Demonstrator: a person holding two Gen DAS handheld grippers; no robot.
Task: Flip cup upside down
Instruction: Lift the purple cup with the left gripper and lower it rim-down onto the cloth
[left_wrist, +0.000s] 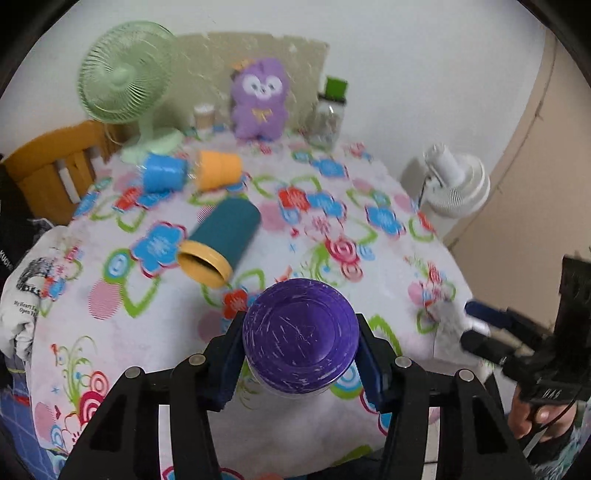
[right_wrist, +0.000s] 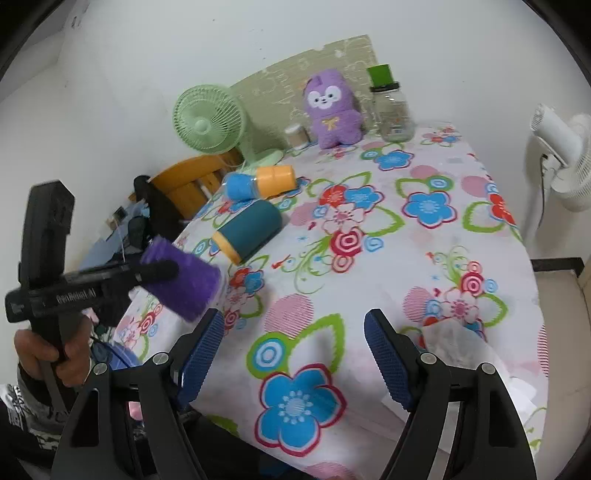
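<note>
My left gripper (left_wrist: 301, 360) is shut on a purple cup (left_wrist: 301, 338), whose scratched round base faces the camera. It is held above the near edge of the flowered table (left_wrist: 369, 258). In the right wrist view the same purple cup (right_wrist: 184, 282) hangs tilted at the table's left edge, gripped by the left gripper (right_wrist: 159, 275). My right gripper (right_wrist: 295, 354) is open and empty above the near part of the flowered table (right_wrist: 424, 240). It also shows in the left wrist view (left_wrist: 476, 334) at the right edge.
A teal cup with a yellow rim (left_wrist: 221, 240) lies on its side mid-table. A blue cup (left_wrist: 162, 173) and an orange cup (left_wrist: 218, 170) lie behind it. A green fan (left_wrist: 125, 81), purple plush (left_wrist: 260, 99) and jar (left_wrist: 328, 114) stand at the back. A white fan (left_wrist: 454, 184) is right.
</note>
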